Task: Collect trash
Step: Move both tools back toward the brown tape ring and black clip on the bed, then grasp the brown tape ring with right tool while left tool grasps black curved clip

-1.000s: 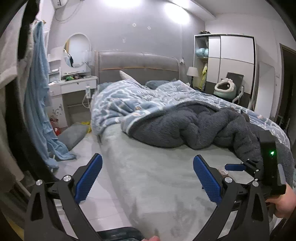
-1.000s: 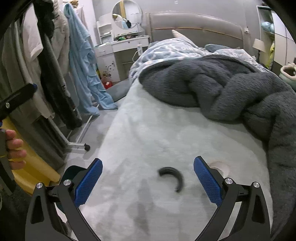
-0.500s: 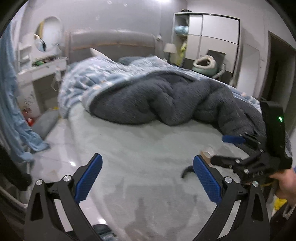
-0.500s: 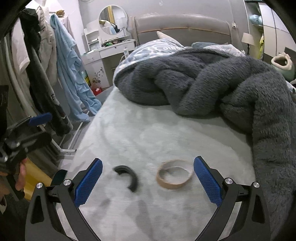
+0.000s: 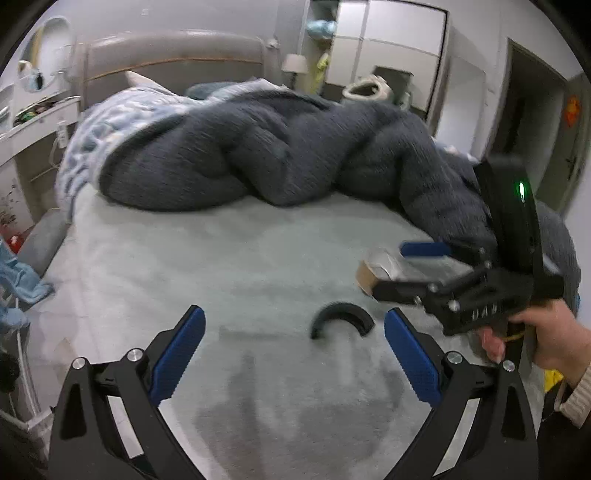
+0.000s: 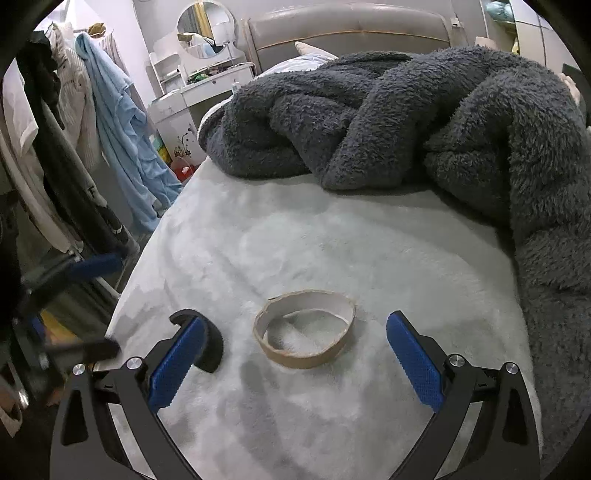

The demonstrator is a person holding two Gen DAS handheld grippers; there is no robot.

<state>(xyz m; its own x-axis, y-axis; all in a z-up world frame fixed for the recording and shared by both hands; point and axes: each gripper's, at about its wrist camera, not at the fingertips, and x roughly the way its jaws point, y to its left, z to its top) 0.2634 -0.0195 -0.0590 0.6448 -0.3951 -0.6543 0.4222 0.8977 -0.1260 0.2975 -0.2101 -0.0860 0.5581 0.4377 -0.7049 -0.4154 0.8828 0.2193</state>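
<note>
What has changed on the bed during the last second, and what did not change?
Both tongs advanced over the grey bedsheet. The right tongs now frame the brown cardboard tape ring; the left tongs approach the black curved plastic piece. Nothing was grasped or released. Both tongs stay open, both items stay lying flat, and the dark grey fleece blanket is unmoved.

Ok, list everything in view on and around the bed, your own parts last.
ring: 1, tan cardboard, on sheet between the right fingers
arc: 1, black, on sheet left of ring
blanket: 1, dark grey fleece, heaped across bed
sheet: 1, pale grey, covers bed
quilt: 1, blue patterned, near headboard
clothes: several, blue, white, black, hanging left of bed
mirror: 1, round, above dresser
left gripper: open, blue fingers
right gripper: open, blue fingers
</note>
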